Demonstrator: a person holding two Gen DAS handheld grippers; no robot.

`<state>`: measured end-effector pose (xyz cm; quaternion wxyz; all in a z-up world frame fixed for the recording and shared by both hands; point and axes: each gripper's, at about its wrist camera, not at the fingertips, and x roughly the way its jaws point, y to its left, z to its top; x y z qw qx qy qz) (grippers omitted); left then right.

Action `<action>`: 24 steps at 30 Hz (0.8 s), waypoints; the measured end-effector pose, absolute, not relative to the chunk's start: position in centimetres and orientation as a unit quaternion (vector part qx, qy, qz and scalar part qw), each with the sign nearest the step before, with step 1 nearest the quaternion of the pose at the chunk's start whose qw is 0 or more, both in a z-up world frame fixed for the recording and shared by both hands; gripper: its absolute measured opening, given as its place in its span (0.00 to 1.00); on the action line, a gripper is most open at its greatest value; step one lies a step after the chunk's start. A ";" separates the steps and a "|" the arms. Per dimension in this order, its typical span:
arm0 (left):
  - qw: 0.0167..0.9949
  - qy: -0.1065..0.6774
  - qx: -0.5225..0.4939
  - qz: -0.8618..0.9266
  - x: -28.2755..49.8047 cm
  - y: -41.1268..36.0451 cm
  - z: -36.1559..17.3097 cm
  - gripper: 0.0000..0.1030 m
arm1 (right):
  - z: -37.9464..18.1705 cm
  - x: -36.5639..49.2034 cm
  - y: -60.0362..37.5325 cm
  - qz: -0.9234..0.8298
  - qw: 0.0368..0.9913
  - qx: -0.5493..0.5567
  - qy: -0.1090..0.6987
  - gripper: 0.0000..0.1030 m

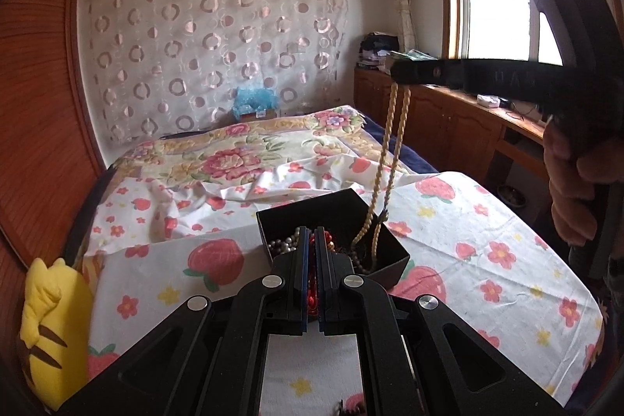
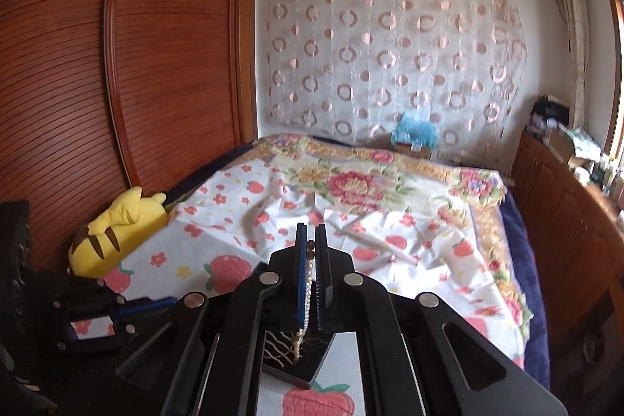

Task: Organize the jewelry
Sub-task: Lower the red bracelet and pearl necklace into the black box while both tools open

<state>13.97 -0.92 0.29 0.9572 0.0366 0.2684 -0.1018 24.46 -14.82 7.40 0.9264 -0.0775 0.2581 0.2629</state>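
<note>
While dangling: one necklace [image 1: 392, 158], one box [image 1: 335, 232].

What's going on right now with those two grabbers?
Right hand-held gripper shut, lifting beige necklace from black box. Left hand-held gripper shut on red beads.

Two black hand-held grippers are showing, the left hand-held gripper [image 1: 311, 240] and the right hand-held gripper [image 2: 311, 240]. One open black square jewelry box [image 1: 394, 254] is sitting on the bed, one long cream beaded necklace [image 1: 390, 143] is hanging, and one yellow plush toy [image 2: 113, 234] is lying.
</note>
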 end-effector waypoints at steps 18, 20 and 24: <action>0.952 0.290 0.044 -0.093 19.8 -2.1 -1.4 0.02 | 2.0 24.4 -17.4 0.279 0.905 -0.061 0.315 0.06; 0.951 0.291 0.043 -0.093 20.2 -2.1 -1.5 0.02 | 1.6 24.1 -18.1 0.276 0.906 -0.063 0.316 0.06; 0.950 0.294 0.046 -0.091 21.1 -2.6 -1.8 0.02 | 0.5 23.3 -19.2 0.272 0.905 -0.067 0.321 0.06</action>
